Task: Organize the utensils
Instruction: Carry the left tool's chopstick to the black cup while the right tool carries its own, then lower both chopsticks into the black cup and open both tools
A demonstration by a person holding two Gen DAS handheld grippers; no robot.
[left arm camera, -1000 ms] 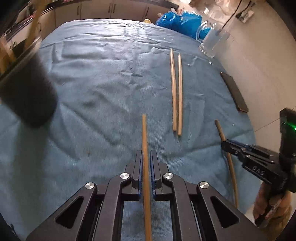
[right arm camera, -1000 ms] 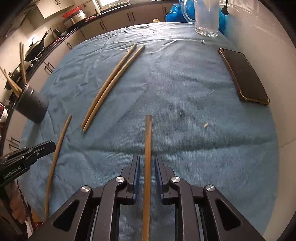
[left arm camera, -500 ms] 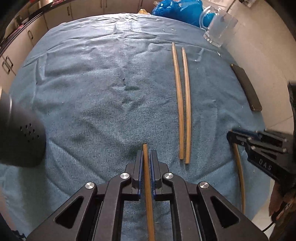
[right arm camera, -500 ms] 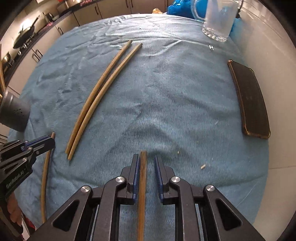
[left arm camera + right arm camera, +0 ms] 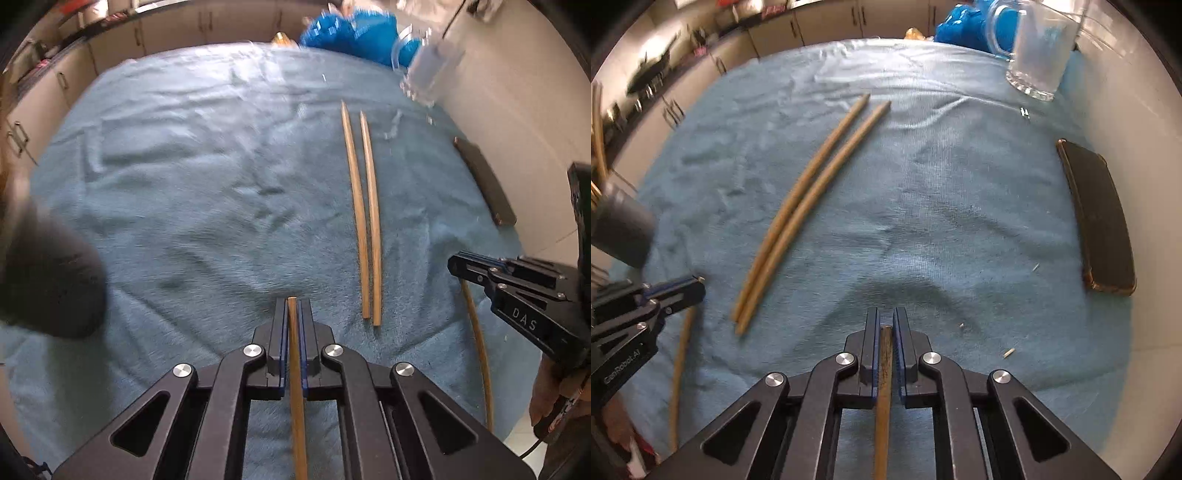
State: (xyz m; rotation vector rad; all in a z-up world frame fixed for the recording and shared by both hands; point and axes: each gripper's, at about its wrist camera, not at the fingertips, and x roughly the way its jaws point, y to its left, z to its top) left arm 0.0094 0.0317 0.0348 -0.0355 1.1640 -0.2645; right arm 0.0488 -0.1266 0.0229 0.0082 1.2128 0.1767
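Observation:
My left gripper (image 5: pixel 292 306) is shut on a wooden chopstick (image 5: pixel 296 387), whose tip sits level with the fingertips, above the blue cloth (image 5: pixel 207 184). My right gripper (image 5: pixel 886 315) is shut on another chopstick (image 5: pixel 883 391), its tip just behind the fingertips. Two more chopsticks (image 5: pixel 364 210) lie side by side on the cloth; in the right wrist view (image 5: pixel 805 210) they lie to the left. A dark utensil holder (image 5: pixel 48 280) stands at the left; in the right wrist view (image 5: pixel 622 225) it holds several chopsticks. Each gripper shows in the other's view (image 5: pixel 517 295) (image 5: pixel 646 306).
A black phone (image 5: pixel 1097 218) lies at the cloth's right edge by the white wall. A glass mug (image 5: pixel 1038 48) and a blue bag (image 5: pixel 354 33) stand at the far right. Kitchen cabinets (image 5: pixel 812 22) run behind the table.
Both grippers have slid forward along their chopsticks, so the sticks' tips no longer stick out past the fingertips. Both have lifted and pulled back from the cloth.

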